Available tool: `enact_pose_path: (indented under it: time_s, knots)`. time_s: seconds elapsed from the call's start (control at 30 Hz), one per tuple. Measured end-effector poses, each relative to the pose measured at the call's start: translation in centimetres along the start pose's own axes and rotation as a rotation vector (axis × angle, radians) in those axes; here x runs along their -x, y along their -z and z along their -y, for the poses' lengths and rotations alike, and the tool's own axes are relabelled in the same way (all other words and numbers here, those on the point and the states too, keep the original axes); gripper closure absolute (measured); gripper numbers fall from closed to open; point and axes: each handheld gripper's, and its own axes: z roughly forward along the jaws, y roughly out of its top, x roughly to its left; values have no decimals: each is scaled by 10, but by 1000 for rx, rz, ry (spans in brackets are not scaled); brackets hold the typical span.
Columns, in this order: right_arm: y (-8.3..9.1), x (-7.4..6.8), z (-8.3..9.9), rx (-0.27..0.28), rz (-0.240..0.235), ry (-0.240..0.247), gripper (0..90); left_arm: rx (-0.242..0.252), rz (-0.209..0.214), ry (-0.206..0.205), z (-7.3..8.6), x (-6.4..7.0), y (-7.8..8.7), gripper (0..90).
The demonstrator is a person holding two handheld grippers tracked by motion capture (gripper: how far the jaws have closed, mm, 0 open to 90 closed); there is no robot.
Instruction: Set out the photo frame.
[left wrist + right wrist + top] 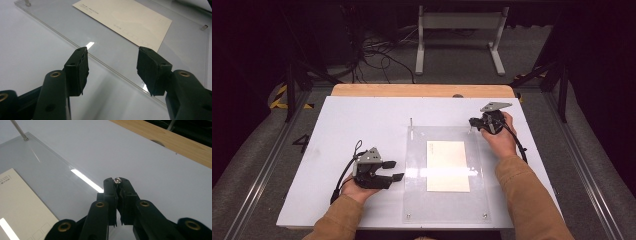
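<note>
Tabletop (362, 120) first: a broad white board set on a wooden bench whose bare far edge (422, 90) shows beyond it. On the right half of the white surface lies a clear acrylic sheet (447, 205), flat, with small metal fittings at its near corners and a thin metal pin (411, 122) standing upright at its far left corner. Under or on that sheet, at its middle, rests a cream postcard (448, 165), long side running near to far; the left gripper view shows faint printed boxes along one of its edges (130, 17).

At the near left, a hand in a tan sleeve holds the left gripper (393, 170) low over the bare white surface, just left of the sheet's left edge. Its jaws stand wide apart with nothing between them, and from its own camera (112, 67) the sheet's edge runs across the gap.

At the far right, the other hand holds the right gripper (472, 122) at the sheet's far right corner. Its jaws are pinched together on a small silver screw (117, 180), whose round head sits at the very tips (118, 183); the shaft is hidden between the pads. From above, that screw is too small to make out clearly. The two grippers are well apart, the whole sheet lying between them.
</note>
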Motion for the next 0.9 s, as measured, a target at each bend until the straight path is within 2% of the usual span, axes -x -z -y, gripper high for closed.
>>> enact_pose_path:
  time_s: [0.1, 0.13, 0.17, 0.23, 0.3, 0.53, 0.6, 0.77, 0.9]
  knots:
    - [0, -2, -2, -13, 14, -3, 850, 1, 0, 1, 1, 0, 0, 430]
    - [-1, -3, -2, -12, 26, -17, 849, 1, 1, 0, 1, 0, 0, 430]
    - [-2, -3, -3, -16, 36, -69, 849, 2, 0, 5, 1, 0, 0, 430]
    - [-2, -2, -3, -19, 34, -69, 852, -1, 2, 7, 2, 1, 1, 429]
    - [-2, 1, -1, -11, 18, -92, 853, 0, 3, 6, 2, 1, 1, 430]
    - [-4, -2, -5, -35, 52, -158, 855, 7, 7, 11, 3, 2, 0, 429]
    - [-4, 1, -5, -33, 41, -179, 856, 6, 5, 1, 3, 2, 1, 428]
    - [-6, 5, -6, -37, 23, -204, 856, 17, 11, 25, 4, -1, 1, 428]
    - [-8, 10, -6, -35, 4, -241, 856, 28, 8, 27, 5, -2, 3, 428]
